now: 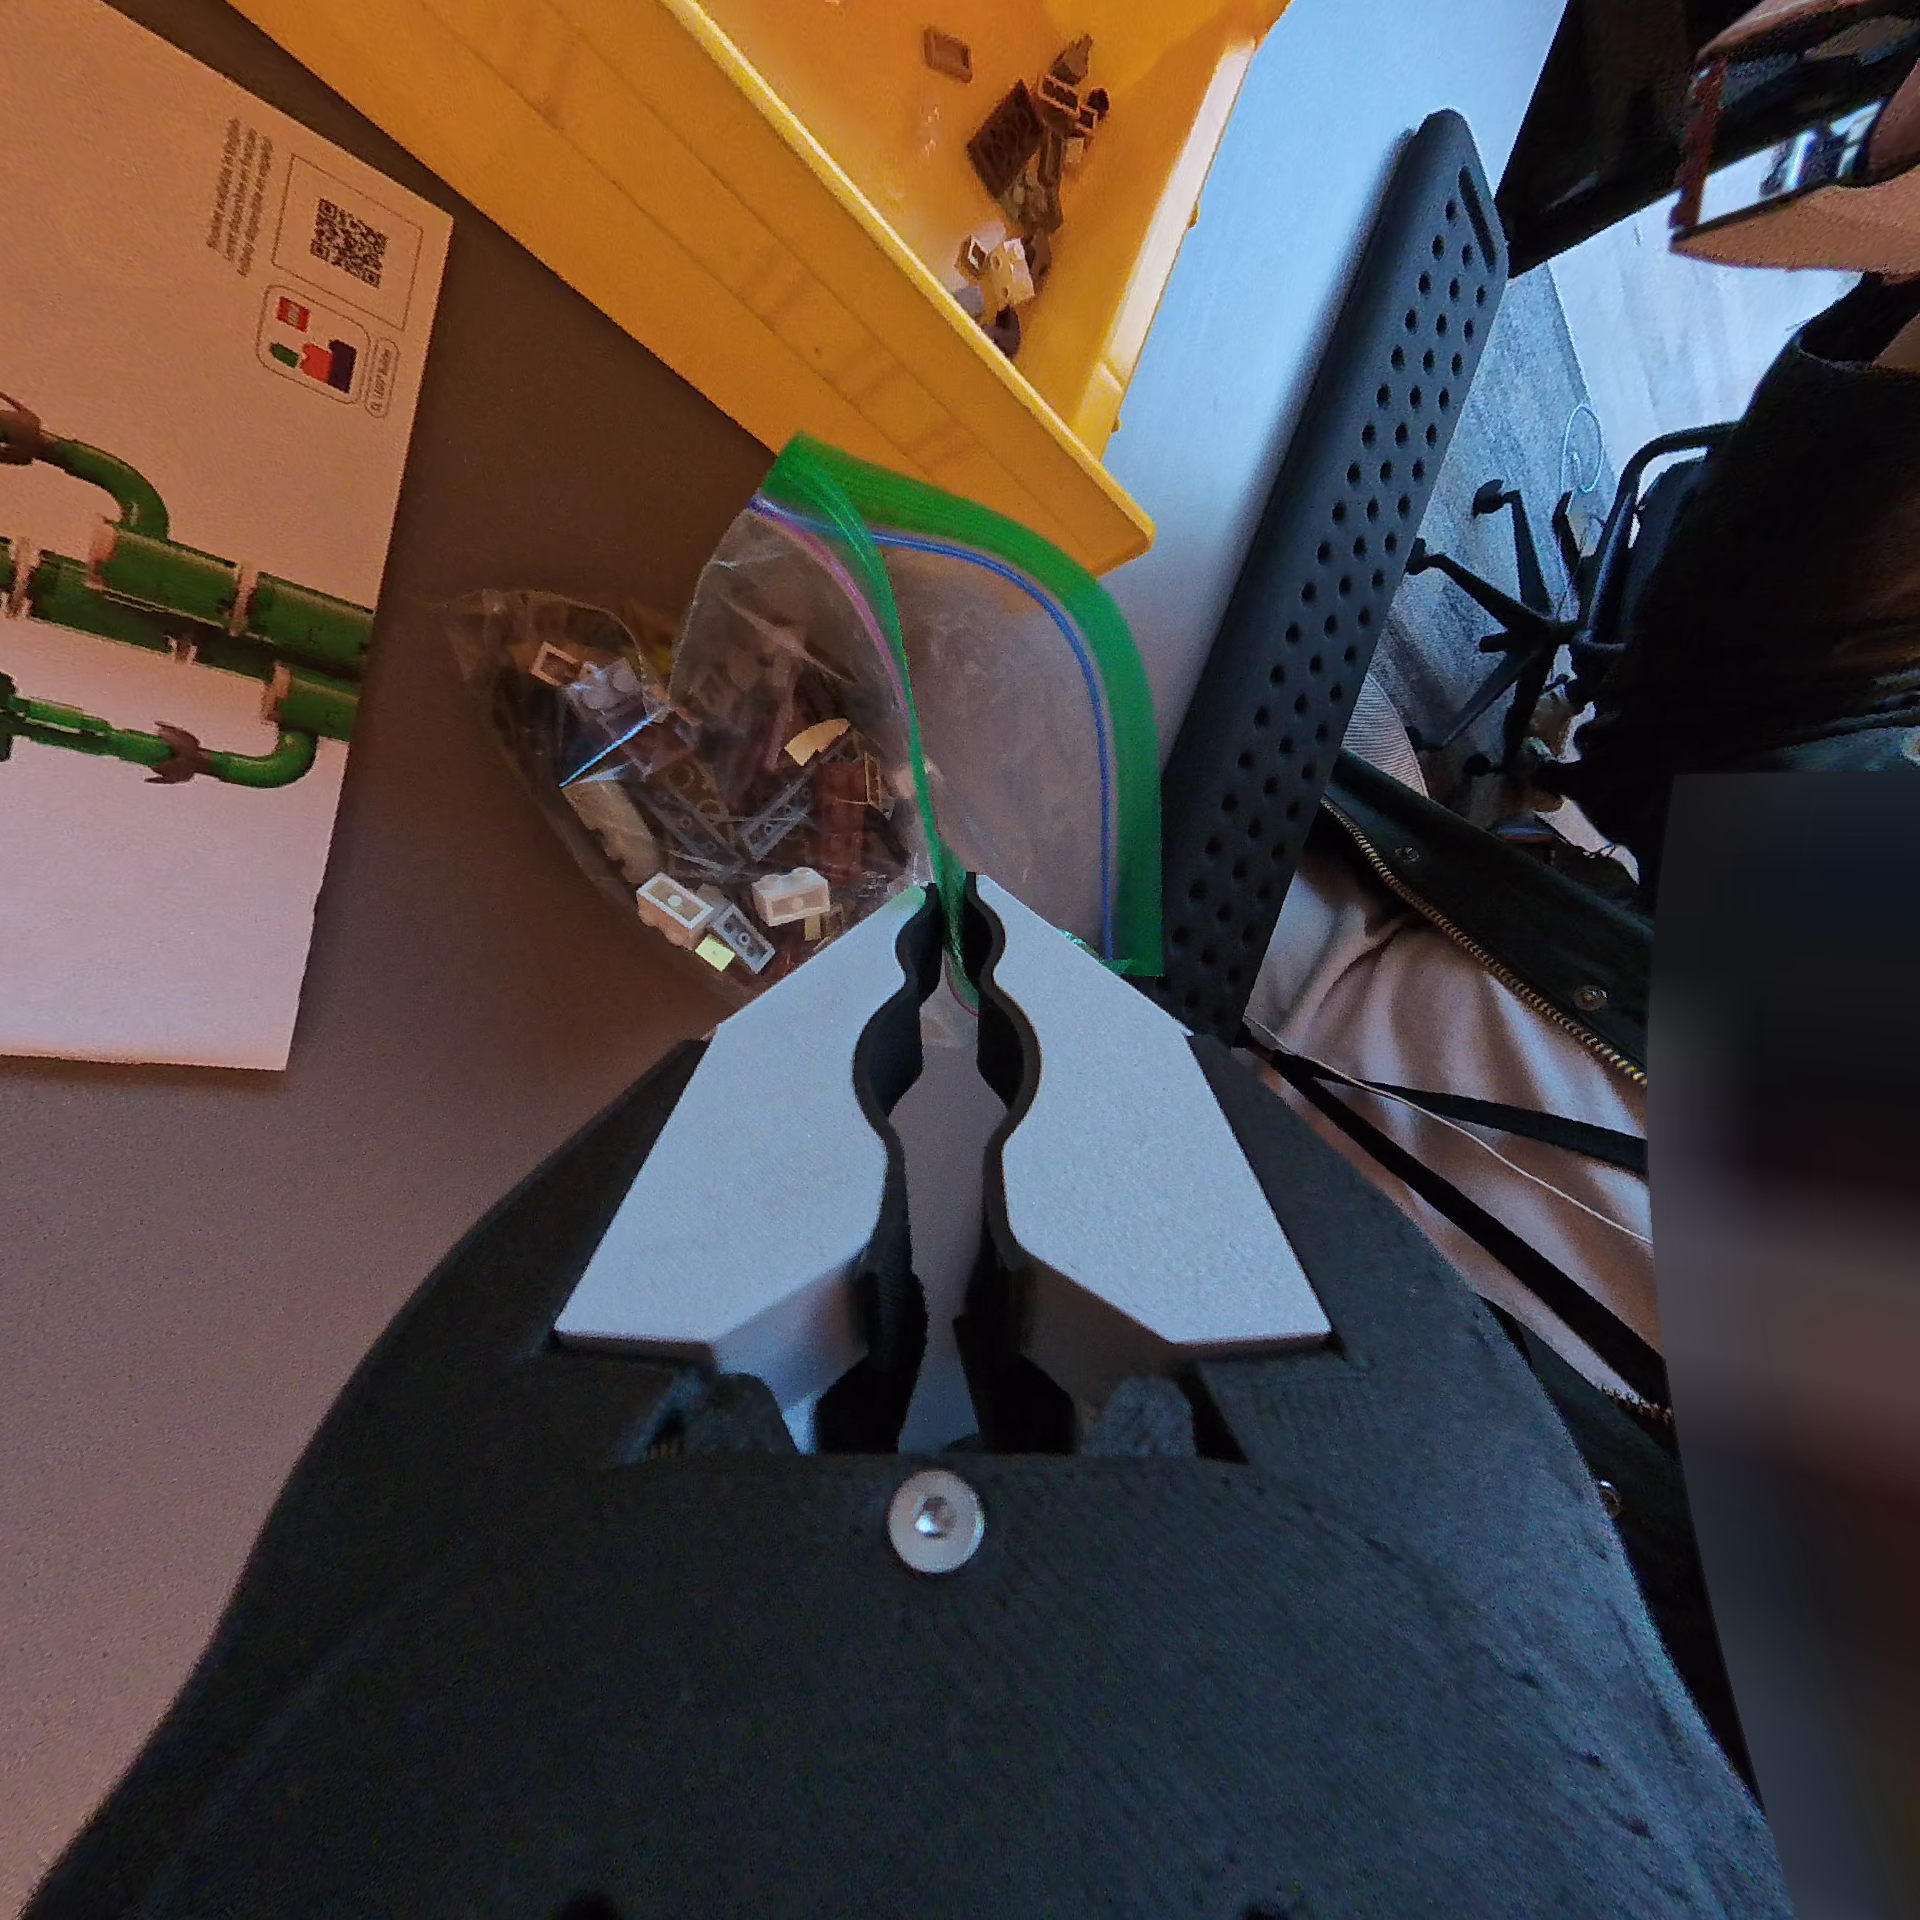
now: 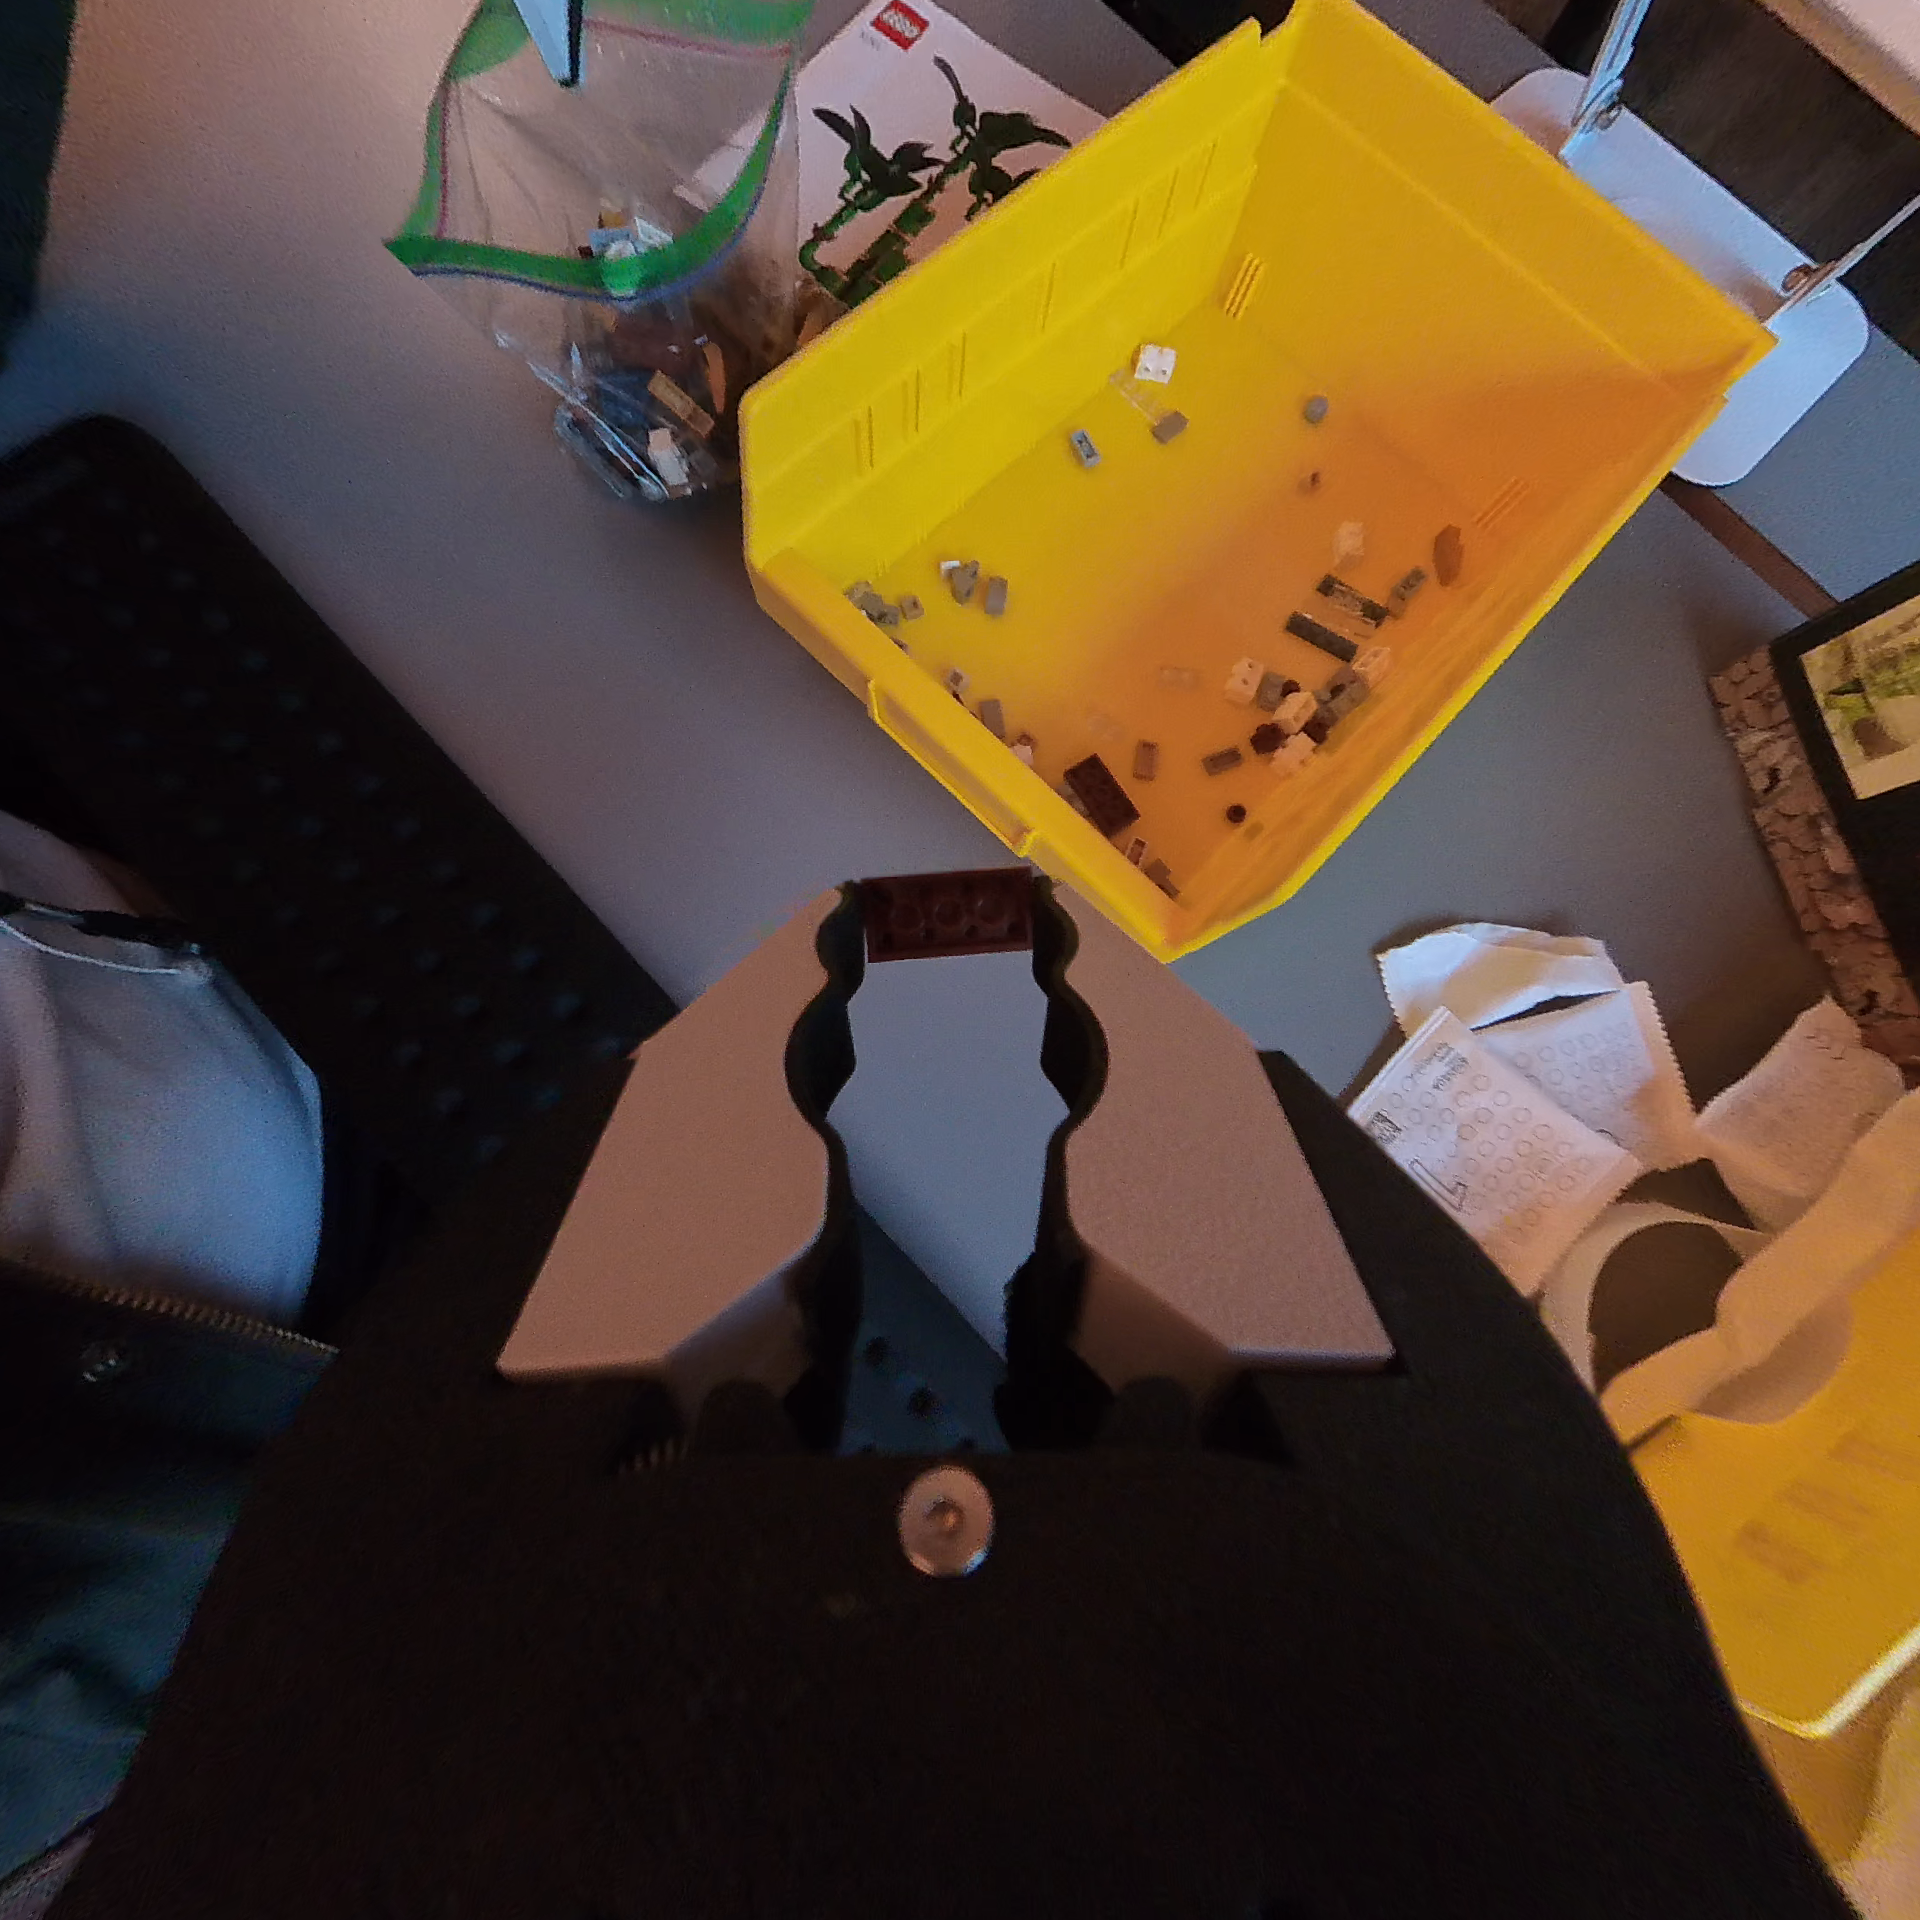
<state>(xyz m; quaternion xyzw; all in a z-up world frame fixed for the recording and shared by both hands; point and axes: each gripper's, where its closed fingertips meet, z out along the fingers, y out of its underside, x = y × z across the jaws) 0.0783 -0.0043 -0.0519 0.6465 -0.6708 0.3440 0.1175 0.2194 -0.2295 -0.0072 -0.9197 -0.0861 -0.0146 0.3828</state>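
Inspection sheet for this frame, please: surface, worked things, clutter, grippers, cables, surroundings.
Surface: grey table, partly covered.
Worked things: zip bag of small bricks, mouth open; yellow bin with scattered bricks inside; dark red brick.
Clutter: instruction booklet, torn paper packets, black perforated panel.
Grippers: left gripper shut on the bag's rim; right gripper shut on the brick, above the table near the bin.
Cables: nothing seen.
Surroundings: office chair base, jacket.

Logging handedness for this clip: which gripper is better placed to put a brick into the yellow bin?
Right, probably. The right gripper already pinches a dark red brick beside the yellow bin; the left gripper is shut on the zip bag's rim.
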